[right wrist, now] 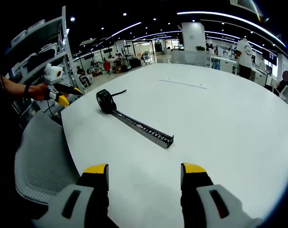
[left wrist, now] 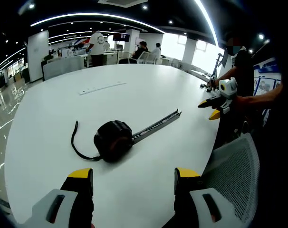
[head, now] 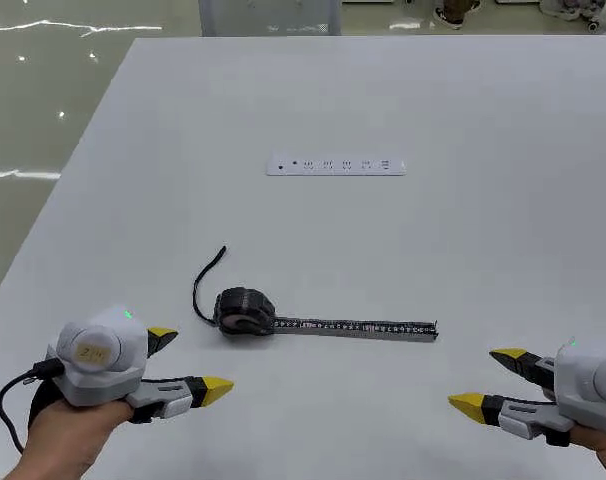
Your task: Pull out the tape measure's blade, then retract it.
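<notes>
Our left gripper [head: 191, 360] sat at 7 o'clock from tape measure case [head: 245, 311], jaws spread wide, holding nothing. Case lay on white table [head: 483, 230]. Black strap [head: 205, 280] trailed toward 11 o'clock. Blade [head: 363, 328] lay flat toward 3 o'clock. Power strip [head: 335, 166] well apart at 12 o'clock. Our right gripper [head: 488, 378] sat at 4 o'clock from blade tip, jaws wide, empty. We judged pull-out done, retraction pending. Next move called for left clamp on case, right easing blade home.
</notes>
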A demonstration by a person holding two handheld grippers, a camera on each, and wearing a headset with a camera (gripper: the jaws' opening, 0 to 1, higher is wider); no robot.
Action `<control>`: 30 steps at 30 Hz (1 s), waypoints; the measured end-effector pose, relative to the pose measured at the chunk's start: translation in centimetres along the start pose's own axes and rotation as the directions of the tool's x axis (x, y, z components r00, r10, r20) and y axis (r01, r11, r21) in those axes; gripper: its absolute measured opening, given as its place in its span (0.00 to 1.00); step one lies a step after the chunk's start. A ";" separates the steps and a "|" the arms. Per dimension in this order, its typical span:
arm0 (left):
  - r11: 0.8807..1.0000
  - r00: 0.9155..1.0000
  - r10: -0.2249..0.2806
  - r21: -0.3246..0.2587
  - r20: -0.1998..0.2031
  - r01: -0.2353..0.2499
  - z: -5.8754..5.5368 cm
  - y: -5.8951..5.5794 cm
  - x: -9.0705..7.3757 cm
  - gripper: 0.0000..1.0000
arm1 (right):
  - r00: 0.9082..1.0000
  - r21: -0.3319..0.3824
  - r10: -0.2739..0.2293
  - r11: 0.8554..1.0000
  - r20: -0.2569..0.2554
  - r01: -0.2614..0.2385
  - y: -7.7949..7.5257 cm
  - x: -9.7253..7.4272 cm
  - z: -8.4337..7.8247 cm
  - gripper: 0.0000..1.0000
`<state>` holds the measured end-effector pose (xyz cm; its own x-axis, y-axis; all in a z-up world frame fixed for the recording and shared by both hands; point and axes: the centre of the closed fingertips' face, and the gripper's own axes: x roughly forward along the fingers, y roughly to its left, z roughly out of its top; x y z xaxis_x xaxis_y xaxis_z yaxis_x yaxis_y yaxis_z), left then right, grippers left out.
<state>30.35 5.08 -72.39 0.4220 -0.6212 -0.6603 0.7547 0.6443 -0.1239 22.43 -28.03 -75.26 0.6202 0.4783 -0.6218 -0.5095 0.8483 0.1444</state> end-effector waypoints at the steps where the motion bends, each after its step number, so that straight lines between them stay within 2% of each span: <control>1: 1.000 1.000 0.001 0.000 -0.001 -0.001 0.0 0.0 0.1 0.66 | 1.000 -0.001 0.001 1.000 -0.001 -0.001 0.0 0.0 0.0 0.61; 13: 1.000 1.000 0.005 -0.024 0.003 -0.005 -0.2 -0.2 1.1 0.66 | 1.000 0.001 0.009 1.000 -0.001 -0.009 -0.5 0.4 0.1 0.60; 21: 0.999 1.000 0.022 -0.049 0.003 -0.022 -0.4 0.2 1.6 0.66 | 1.000 -0.009 0.017 1.000 -0.011 -0.017 -0.9 1.2 -0.1 0.59; 30: 0.996 0.999 0.042 -0.078 0.011 -0.041 0.7 0.6 2.7 0.66 | 0.999 -0.028 0.038 0.999 -0.034 -0.039 -1.9 2.5 0.2 0.57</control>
<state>32.27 3.45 -73.79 0.4589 -0.5985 -0.6566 0.6949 0.7023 -0.1544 25.06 -28.46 -76.97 0.5796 0.5024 -0.6416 -0.5498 0.8222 0.1472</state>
